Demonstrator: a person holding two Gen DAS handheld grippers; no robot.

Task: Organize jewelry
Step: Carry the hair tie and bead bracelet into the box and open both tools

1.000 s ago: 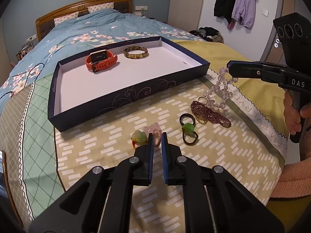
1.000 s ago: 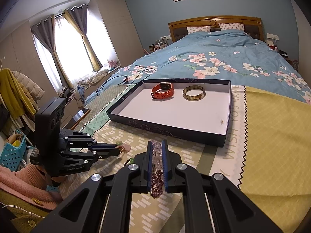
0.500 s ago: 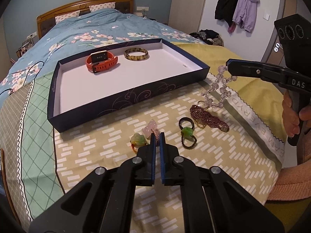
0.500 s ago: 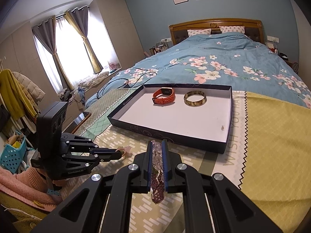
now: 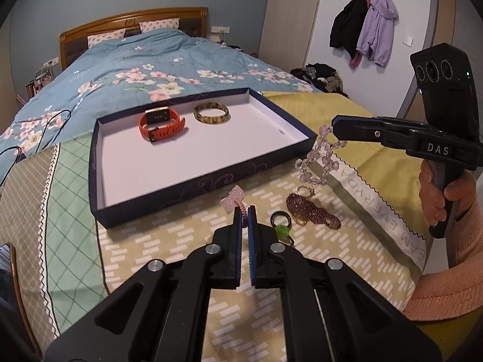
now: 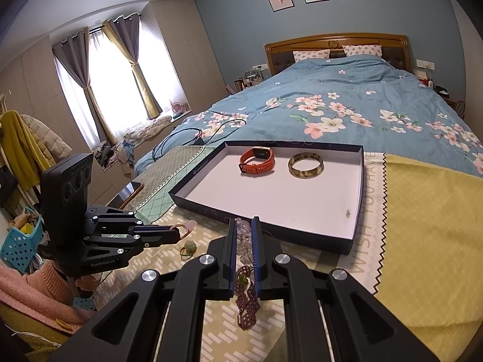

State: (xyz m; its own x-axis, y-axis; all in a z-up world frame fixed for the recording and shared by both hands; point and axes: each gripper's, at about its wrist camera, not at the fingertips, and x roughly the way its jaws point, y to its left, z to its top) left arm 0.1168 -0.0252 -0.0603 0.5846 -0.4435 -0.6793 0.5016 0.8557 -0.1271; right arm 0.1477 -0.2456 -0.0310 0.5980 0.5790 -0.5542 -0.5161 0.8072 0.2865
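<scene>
My left gripper (image 5: 245,211) is shut on a pink beaded band with a pale pink bow charm (image 5: 233,199), held just above the bedspread; the right wrist view shows the band (image 6: 187,227) at that gripper's tip (image 6: 176,231). My right gripper (image 6: 244,223) is shut on a clear bead bracelet (image 6: 243,230), whose loop (image 5: 317,164) dangles from its tip (image 5: 333,126). The dark blue tray (image 5: 193,187) holds an orange watch (image 5: 160,123) and an amber bangle (image 5: 211,113). A dark red bead chain (image 5: 311,212), a gold ring (image 5: 305,191) and a black ring with a green stone (image 5: 282,226) lie on the bed.
The tray (image 6: 302,236) sits across the foot of the bed, just beyond both grippers. Another green charm (image 6: 189,246) lies on the bedspread below my left gripper. A person's hand and pink sleeve (image 5: 443,274) hold the right gripper. A black cable (image 6: 193,138) trails over the quilt.
My left gripper shut on the pink band and lifted it off the bedspread. My right gripper kept its hold on the clear bead bracelet and hardly moved.
</scene>
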